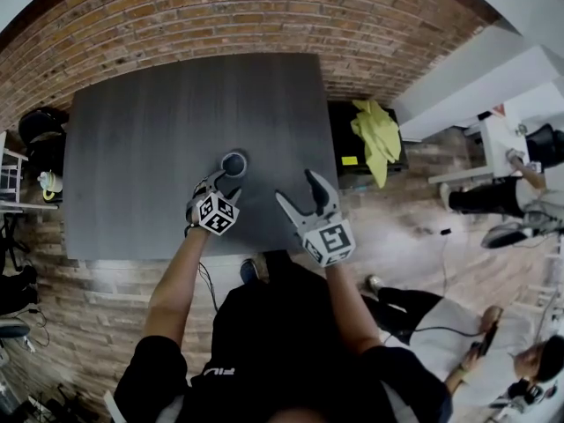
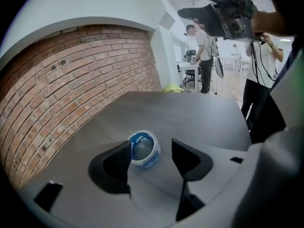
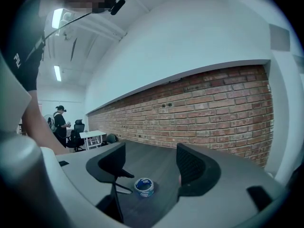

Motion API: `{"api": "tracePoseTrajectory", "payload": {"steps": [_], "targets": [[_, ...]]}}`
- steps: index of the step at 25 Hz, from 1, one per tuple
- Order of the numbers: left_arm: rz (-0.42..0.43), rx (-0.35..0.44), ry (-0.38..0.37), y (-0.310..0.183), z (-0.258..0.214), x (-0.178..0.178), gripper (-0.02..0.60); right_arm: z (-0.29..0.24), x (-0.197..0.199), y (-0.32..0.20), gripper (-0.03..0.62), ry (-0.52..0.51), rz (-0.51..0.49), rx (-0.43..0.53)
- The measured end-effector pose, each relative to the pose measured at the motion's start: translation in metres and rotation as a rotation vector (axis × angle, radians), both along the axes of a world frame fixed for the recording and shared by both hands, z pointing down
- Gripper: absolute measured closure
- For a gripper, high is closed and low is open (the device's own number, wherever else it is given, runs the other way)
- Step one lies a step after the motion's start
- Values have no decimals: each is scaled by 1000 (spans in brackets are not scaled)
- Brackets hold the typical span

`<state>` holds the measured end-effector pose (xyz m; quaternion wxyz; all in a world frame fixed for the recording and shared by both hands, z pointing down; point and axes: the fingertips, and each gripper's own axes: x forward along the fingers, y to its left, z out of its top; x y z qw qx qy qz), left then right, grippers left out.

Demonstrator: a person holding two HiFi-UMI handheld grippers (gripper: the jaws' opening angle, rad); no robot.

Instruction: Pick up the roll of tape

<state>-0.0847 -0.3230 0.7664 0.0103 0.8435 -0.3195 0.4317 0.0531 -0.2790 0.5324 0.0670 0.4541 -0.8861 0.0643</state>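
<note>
On the dark grey table (image 1: 150, 139) the roll of tape (image 1: 233, 163) lies flat, a little toward the near edge from the middle. In the head view it sits at about 1 o'clock from the left gripper (image 1: 222, 183) and just ahead of it, and at 10 o'clock from the right gripper (image 1: 300, 192), which is farther off. Both grippers hang over the near part of the table with their jaws wide apart and nothing in them.

Only the left gripper view shows how close things are: the roll of tape (image 2: 144, 148) lies just past the jaw tips of the left gripper (image 2: 152, 156), nearer the left-hand jaw, whose tip overlaps the roll's rim in the picture — whether they touch cannot be told. The roll is white outside and blue within.

In the right gripper view the roll of tape (image 3: 143, 186) shows small and low, at 6 o'clock between the spread jaws of the right gripper (image 3: 149, 167) but well apart from them.

The head view alone shows a yellow-green cloth (image 1: 374, 135) beyond the table's 3 o'clock edge, and the brick wall (image 1: 264, 16) at 12 o'clock.

Writing: the roll carries blue print and the person's black shirt (image 1: 264, 351) has white letters — neither can be read. Each gripper's cube bears black-and-white square markers.
</note>
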Motion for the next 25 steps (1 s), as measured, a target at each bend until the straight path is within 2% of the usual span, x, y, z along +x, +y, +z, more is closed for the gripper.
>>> {"api": "tracePoseTrajectory", "payload": {"steps": [5, 11, 17, 25], "targets": [[68, -73, -141, -7, 39, 0, 333, 6, -1, -4, 289, 9, -10, -13], [115, -97, -274, -21, 65, 1, 333, 12, 0, -8, 289, -8, -22, -14], [146, -137, -358, -27, 81, 3, 333, 15, -5, -5, 289, -23, -42, -48], [196, -156, -386, -26, 83, 6, 347, 30, -1, -3, 289, -31, -52, -58]]}}
